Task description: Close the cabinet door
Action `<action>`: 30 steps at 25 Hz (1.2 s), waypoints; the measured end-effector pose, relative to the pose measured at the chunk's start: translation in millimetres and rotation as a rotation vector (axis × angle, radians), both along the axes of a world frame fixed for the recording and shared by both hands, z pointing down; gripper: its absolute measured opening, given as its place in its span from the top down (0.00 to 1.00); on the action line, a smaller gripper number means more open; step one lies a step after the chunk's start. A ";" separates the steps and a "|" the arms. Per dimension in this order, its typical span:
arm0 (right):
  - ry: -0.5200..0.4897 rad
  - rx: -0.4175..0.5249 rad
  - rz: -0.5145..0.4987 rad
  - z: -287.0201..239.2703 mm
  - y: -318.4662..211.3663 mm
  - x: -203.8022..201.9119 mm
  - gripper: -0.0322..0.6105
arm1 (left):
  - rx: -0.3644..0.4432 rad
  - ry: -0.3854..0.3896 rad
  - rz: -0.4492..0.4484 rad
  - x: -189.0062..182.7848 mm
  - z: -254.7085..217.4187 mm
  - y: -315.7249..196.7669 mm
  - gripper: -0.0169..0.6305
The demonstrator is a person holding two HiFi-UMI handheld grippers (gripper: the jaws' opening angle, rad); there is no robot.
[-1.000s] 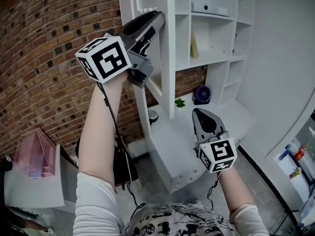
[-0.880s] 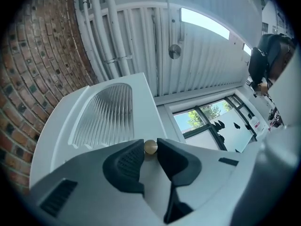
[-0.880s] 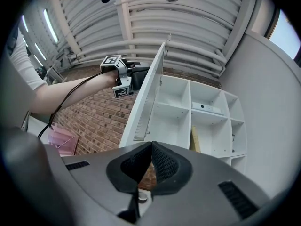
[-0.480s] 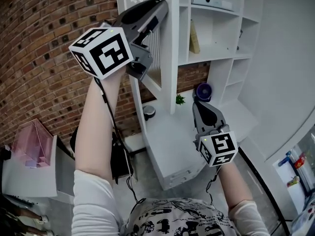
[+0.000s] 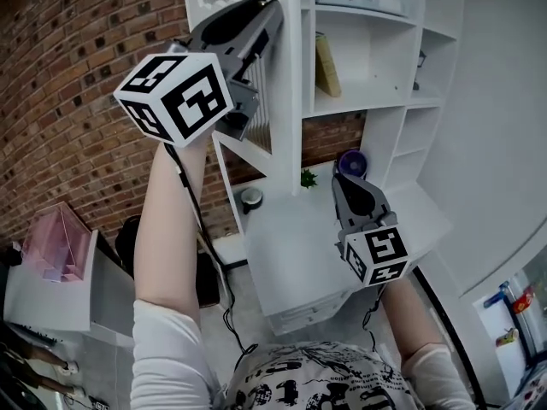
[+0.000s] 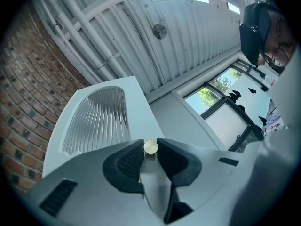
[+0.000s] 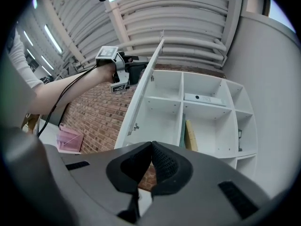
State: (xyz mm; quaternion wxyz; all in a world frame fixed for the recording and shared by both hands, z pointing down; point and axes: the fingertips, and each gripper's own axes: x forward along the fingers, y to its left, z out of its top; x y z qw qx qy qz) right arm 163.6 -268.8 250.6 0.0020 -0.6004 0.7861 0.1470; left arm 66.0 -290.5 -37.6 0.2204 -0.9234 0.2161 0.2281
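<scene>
Cabinet door ajar at upper centre, left hand-held gripper clamped on its knob; right hand-held gripper closed, empty

Held high on a bare forearm, the left gripper meets the outer edge of the open white cabinet door, whose ribbed panel shows just behind it. The right gripper hangs lower, above the white counter, pointing toward the open shelves. A book leans in one compartment beside a brick wall.
</scene>
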 end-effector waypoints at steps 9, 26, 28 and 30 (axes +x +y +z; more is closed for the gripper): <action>-0.006 -0.016 -0.077 6.3 -13.0 54.5 0.93 | -0.030 -0.015 -0.163 62.4 2.8 -36.1 0.82; -0.026 -0.038 -0.098 12.5 -73.8 117.0 0.93 | -0.041 -0.070 -0.403 131.9 8.1 -126.9 0.84; -0.027 -0.046 -0.096 14.0 -85.7 123.3 0.93 | -0.044 -0.071 -0.423 137.1 9.6 -138.3 0.83; -0.027 -0.047 -0.093 13.2 -98.4 128.6 0.93 | -0.052 -0.065 -0.439 141.6 9.0 -150.2 0.83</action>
